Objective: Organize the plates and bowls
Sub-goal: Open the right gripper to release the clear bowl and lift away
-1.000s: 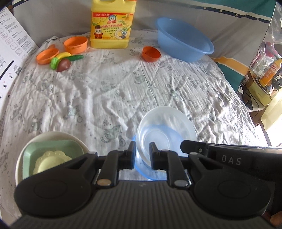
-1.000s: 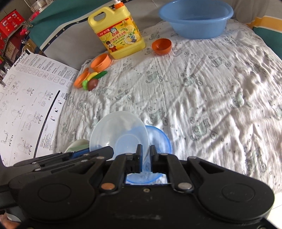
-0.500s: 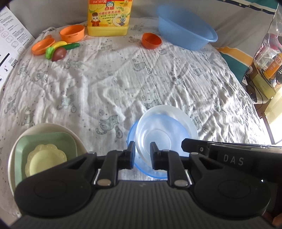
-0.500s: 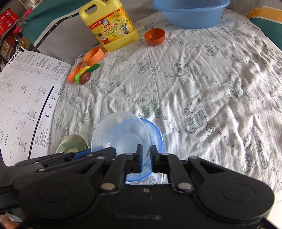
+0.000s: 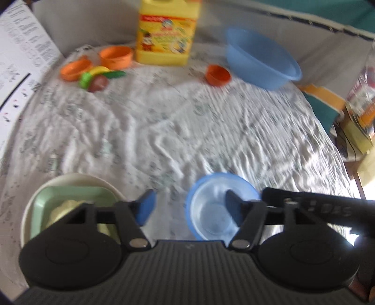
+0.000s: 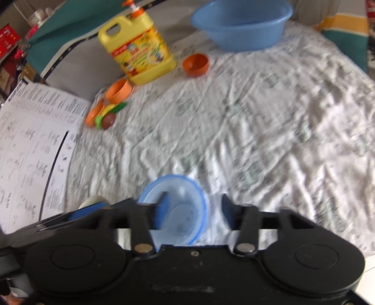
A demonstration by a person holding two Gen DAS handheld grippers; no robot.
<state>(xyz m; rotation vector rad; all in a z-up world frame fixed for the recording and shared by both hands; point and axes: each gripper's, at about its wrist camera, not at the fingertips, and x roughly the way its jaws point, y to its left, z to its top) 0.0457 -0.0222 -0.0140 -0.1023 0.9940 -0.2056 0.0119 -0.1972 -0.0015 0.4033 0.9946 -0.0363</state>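
Both hand-held grippers, left hand-held gripper point(image 5: 188, 206) and right hand-held gripper point(image 6: 193, 211), were clenched on clear bowl point(image 5: 212, 208) rim; jaws now opening, bowl released. Bowl sits nested in blue bowl point(image 5: 246, 184), near edge of bed, right of plate stack point(image 5: 70, 179). Stacking step looks done.

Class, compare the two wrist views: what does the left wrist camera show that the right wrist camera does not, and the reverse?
Left wrist only: the green square dish nested in a cream plate.

Right wrist only: the yellow bottle's orange pump and handle.

Both: the clear bowl inside the blue bowl, the blue basin, orange cups, toy food, the printed sheet, and both grippers opening.
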